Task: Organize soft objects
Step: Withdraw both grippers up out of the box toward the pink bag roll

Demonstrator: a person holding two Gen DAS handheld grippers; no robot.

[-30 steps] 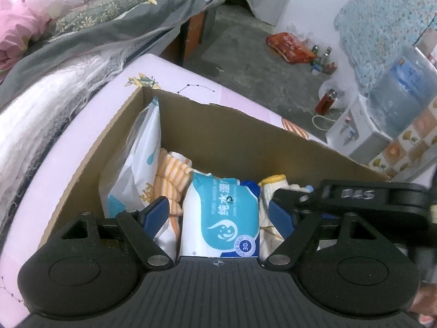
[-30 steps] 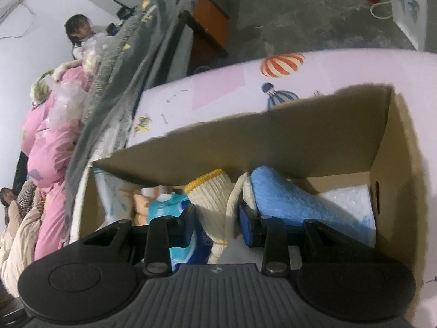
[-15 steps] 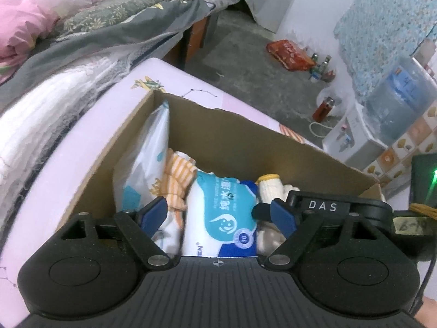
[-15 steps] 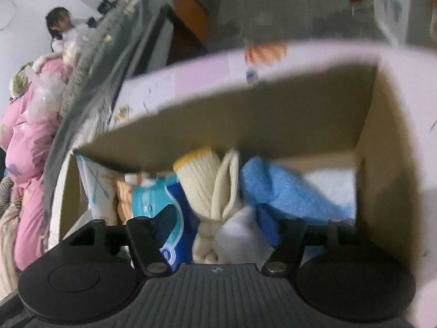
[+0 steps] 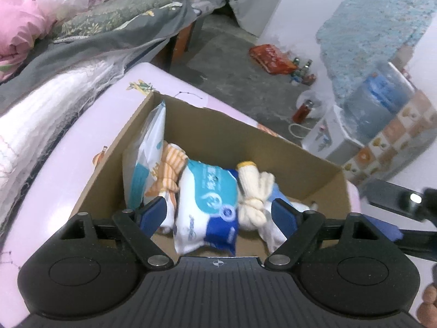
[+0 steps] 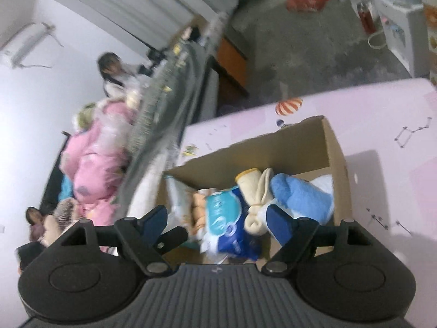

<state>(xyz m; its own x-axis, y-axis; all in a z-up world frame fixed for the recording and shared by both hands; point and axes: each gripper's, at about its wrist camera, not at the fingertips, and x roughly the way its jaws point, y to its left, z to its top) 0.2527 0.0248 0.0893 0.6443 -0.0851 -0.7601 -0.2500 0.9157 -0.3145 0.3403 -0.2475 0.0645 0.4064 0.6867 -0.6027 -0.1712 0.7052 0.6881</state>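
An open cardboard box (image 5: 245, 147) sits on a pink printed sheet (image 5: 82, 147). From left to right it holds a white and blue plastic pack (image 5: 147, 147), an orange striped cloth (image 5: 172, 164), a blue and white tissue pack (image 5: 210, 191) and a cream knotted cloth (image 5: 254, 191) with a yellow cuff. The right wrist view also shows a blue towel (image 6: 303, 196) at the box's (image 6: 273, 150) right end. My left gripper (image 5: 218, 205) hangs open above the near side with nothing between its pads. My right gripper (image 6: 215, 216) is opening wide above the box, clear of the cloths.
A bed with a grey quilt (image 5: 109, 27) and pink bedding (image 6: 95, 153) borders the sheet on the left. A person (image 6: 114, 73) sits beyond it. On the concrete floor are a red bag (image 5: 270, 57), bottles (image 5: 303, 109) and a water dispenser (image 5: 379, 104).
My right gripper opened off the cream knotted cloth and pulled up and back from the box. My left gripper also drew back and up a little, still open.
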